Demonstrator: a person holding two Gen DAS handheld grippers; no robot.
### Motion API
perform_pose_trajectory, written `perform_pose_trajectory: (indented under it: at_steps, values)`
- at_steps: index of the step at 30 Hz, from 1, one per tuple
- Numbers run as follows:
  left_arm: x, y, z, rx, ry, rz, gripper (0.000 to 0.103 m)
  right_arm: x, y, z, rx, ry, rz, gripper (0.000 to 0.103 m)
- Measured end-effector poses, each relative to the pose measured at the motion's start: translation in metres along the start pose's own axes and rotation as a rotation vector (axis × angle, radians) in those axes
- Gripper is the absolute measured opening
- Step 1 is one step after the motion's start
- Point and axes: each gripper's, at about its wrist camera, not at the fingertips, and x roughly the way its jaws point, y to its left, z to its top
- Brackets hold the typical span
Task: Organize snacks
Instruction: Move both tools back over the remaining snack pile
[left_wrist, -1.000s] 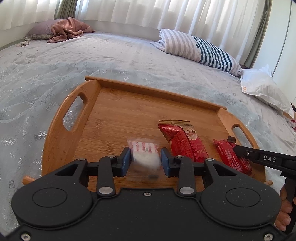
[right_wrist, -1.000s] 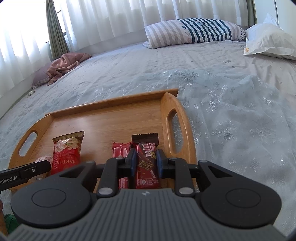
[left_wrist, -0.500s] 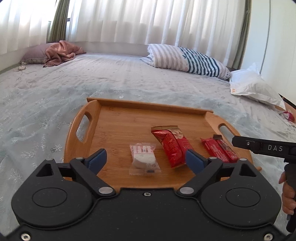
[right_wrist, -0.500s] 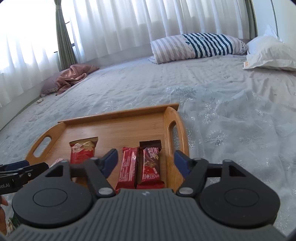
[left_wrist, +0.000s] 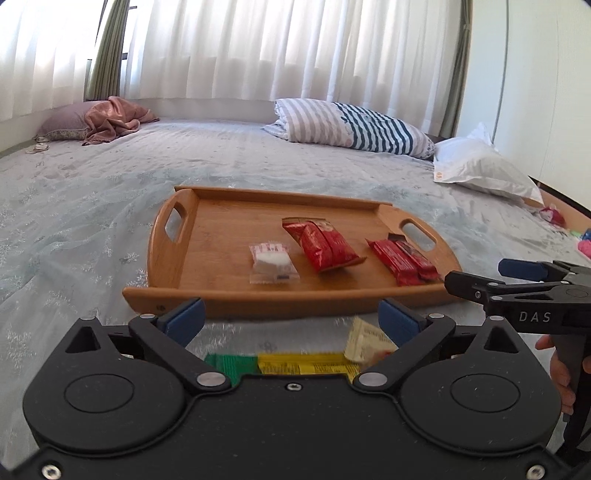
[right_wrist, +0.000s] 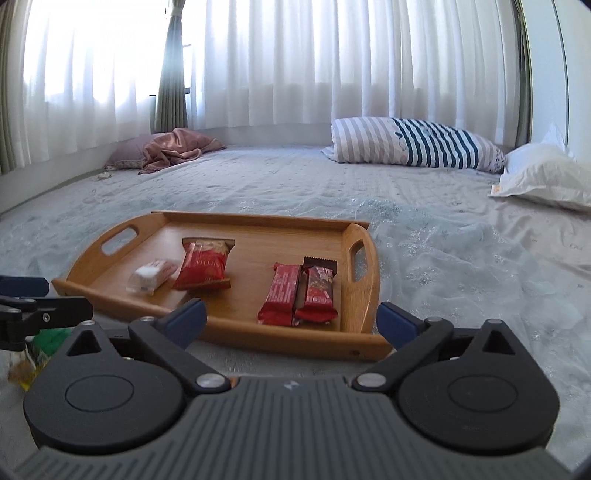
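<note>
Having just been opening, the left gripper (left_wrist: 291, 317) and right gripper (right_wrist: 291, 317) gaped empty; four snacks lay on the tray (left_wrist: 207, 236) at centre frame; next, probably, the yellow-green packet (left_wrist: 295, 363) below.

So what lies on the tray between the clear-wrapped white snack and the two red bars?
In both wrist views, one red snack bag lies on the tray between the clear-wrapped white snack and the two red bars.
</note>
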Motion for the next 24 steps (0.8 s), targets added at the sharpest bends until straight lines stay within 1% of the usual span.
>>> perform_pose_trajectory:
  at_steps: [4,8,14,16,18,24]
  values:
    - [-0.010,-0.005,-0.012,0.018,0.003,-0.011,0.100,-0.012,0.005,-0.014,-0.008,-0.008,-0.010,0.103]
    - [-0.016,-0.007,-0.020,0.046,0.000,0.004,0.100,-0.022,0.007,-0.028,-0.011,-0.007,-0.012,0.103]
    - [-0.024,-0.007,-0.028,0.056,0.000,0.023,0.100,-0.029,0.010,-0.044,-0.006,0.008,-0.025,0.103]
    - [-0.027,-0.005,-0.032,0.056,0.008,0.030,0.094,-0.029,0.011,-0.049,-0.005,0.018,-0.025,0.103]
    - [-0.031,-0.003,-0.035,0.050,0.020,0.031,0.082,-0.031,0.012,-0.053,-0.001,0.032,-0.031,0.103]
    - [-0.043,-0.002,-0.041,0.024,0.035,0.017,0.067,-0.039,0.012,-0.065,0.055,0.054,-0.021,0.103]
